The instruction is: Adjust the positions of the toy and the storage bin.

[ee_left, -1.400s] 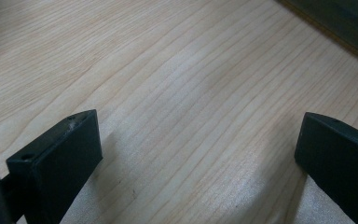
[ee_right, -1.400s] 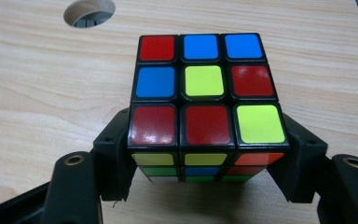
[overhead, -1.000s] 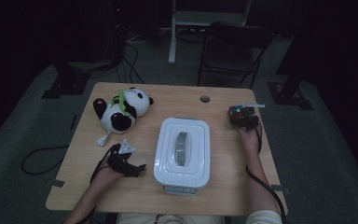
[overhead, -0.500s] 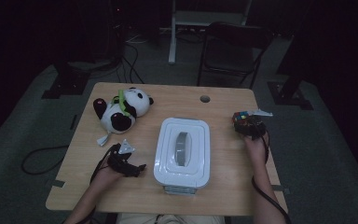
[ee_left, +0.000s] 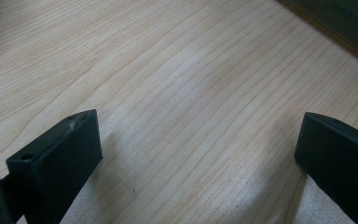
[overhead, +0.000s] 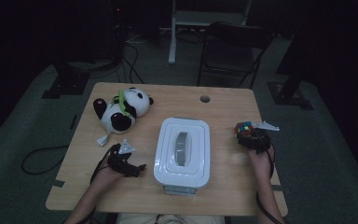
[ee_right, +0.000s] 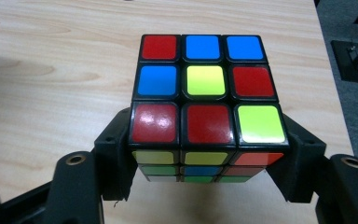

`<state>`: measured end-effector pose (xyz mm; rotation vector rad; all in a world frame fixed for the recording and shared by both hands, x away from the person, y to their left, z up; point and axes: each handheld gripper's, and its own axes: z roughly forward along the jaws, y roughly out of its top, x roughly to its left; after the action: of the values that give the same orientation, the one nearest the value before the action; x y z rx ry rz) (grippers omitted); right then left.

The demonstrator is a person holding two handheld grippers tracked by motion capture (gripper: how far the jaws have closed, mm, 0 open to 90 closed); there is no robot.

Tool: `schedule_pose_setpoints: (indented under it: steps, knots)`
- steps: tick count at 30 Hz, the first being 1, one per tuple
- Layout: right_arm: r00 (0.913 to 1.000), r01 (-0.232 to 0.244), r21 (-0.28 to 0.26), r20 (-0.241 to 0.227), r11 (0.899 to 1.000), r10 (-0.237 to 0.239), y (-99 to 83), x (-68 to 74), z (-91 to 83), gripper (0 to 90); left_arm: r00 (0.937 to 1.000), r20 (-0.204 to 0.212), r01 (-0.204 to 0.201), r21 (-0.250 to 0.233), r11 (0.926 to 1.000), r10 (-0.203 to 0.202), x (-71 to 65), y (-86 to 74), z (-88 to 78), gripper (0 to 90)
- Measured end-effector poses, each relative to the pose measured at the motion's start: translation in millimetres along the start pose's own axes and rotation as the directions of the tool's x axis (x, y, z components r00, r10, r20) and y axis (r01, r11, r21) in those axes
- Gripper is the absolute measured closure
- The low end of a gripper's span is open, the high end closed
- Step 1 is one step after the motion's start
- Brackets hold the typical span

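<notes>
We note the table (overhead: 223,107) is pale wood with a fine straight grain and a smooth, low-sheen finish. The puzzle cube (ee_right: 205,107) looks like hard black plastic carrying glossy coloured stickers that catch the light. The right gripper (ee_right: 205,184), clamped on it, has matt black plastic jaws; the left gripper (ee_left: 200,154) looks the same. The box (overhead: 182,150) is smooth white plastic, slightly shiny, with a grey handle. The toy panda (overhead: 120,109) is soft plush cloth.
</notes>
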<state>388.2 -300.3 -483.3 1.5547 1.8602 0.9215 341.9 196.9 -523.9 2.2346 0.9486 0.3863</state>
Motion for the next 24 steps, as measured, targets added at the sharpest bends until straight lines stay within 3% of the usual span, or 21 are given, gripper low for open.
schedule_pose_setpoints:
  steps: [8, 24]
  knots:
    - [0.9997, -0.006, -0.002, 0.022, 1.0, 0.006, -15.8, 0.8, -24.4, 33.8, 1.0, -0.002, 0.002, 0.001, 1.0, -0.002, 0.0, -0.1, -0.1, 1.2]
    - [0.9966, -0.019, 0.044, 0.081, 0.999, 0.015, -50.6, -3.1, -51.7, 33.8, 0.999, -0.031, 0.032, -0.001, 0.9995, -0.032, -3.2, -1.8, -1.6, 1.1]
